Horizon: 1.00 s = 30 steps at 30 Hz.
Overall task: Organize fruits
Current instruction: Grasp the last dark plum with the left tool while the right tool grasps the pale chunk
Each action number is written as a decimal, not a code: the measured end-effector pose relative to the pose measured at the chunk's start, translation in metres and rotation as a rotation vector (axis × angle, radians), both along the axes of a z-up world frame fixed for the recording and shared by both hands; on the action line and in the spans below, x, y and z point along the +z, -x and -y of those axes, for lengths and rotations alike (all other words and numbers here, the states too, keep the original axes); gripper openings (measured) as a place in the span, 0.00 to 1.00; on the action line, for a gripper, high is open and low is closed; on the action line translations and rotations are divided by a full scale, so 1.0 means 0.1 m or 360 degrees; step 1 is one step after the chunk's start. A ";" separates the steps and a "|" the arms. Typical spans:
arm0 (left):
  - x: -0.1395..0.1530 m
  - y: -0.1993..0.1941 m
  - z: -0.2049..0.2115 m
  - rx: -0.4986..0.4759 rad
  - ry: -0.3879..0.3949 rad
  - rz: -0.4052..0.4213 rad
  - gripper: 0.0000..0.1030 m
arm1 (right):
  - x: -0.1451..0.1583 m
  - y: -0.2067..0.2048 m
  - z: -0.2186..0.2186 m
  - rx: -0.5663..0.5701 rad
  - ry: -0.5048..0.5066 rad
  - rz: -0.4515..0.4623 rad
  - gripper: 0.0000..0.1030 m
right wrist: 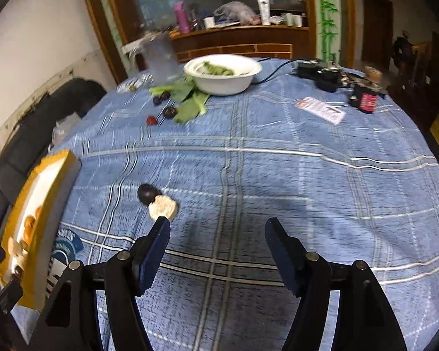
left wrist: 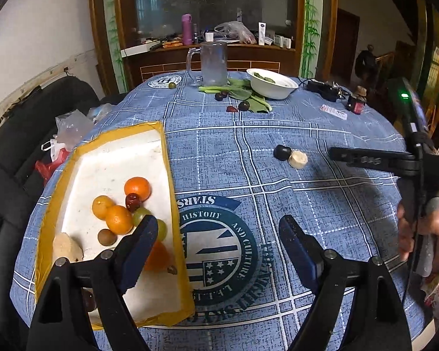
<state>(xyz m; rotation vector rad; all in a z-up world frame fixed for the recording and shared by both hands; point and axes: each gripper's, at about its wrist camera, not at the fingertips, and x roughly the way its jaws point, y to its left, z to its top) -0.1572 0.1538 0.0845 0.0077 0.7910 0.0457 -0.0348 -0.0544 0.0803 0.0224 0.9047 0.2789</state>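
A yellow-rimmed white tray [left wrist: 166, 175] lies at the table's left and holds several fruits: oranges [left wrist: 137, 188], a red date [left wrist: 132, 201], green grapes [left wrist: 140, 216] and a pale chunk [left wrist: 67, 247]. My left gripper [left wrist: 219, 228] is open and empty, its left finger over the tray's right part. On the cloth a dark fruit [left wrist: 282, 152] touches a pale slice [left wrist: 298, 159]; both also show in the right wrist view, the dark fruit [right wrist: 146, 193] and the slice [right wrist: 164, 207]. My right gripper [right wrist: 218, 228] is open and empty, just right of the slice. The tray [right wrist: 38, 204] shows at left.
At the far side stand a white bowl [left wrist: 273, 83] with greens, a glass mug [left wrist: 213, 63], leafy greens [left wrist: 248, 99], dark plums [left wrist: 244, 106] and a red fruit piece [left wrist: 232, 108]. A black cable device [left wrist: 322, 87], a small jar [left wrist: 357, 102] and a card [left wrist: 333, 111] lie at right.
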 end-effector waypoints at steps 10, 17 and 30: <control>-0.08 -0.10 -0.14 0.0080 0.0034 -0.0068 0.81 | -0.34 -0.23 -0.59 0.0136 0.0156 -0.0026 0.69; -0.13 -0.19 -0.16 0.0091 0.0043 -0.0107 0.81 | -0.39 -0.27 -0.82 0.0213 0.0297 0.0014 0.42; -0.06 -0.60 0.26 -0.0061 0.0062 -0.0072 0.81 | -0.23 -0.21 -0.19 0.0056 0.0183 -0.0016 0.33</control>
